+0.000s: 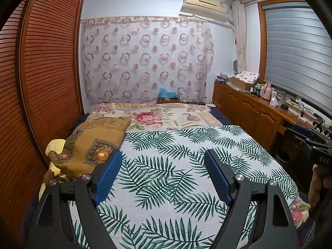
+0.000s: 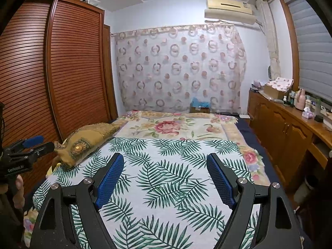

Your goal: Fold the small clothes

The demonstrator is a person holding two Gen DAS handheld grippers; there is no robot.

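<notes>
My fingers stand wide apart on both sides, blue pads facing each other with nothing between them. My left gripper (image 1: 162, 157) hangs over the leaf-print cloth (image 1: 186, 166) spread flat on the bed, and my right gripper (image 2: 165, 161) hangs over the same cloth, beside the left. A mustard patterned garment (image 1: 93, 143) lies crumpled at the cloth's left edge, against the slatted wardrobe (image 1: 45, 66). Beyond lies a floral blanket (image 1: 157, 116).

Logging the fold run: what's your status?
Left gripper open, empty. Right gripper open, empty. Leaf-print cloth flat on bed. Cushion at its left edge.
</notes>
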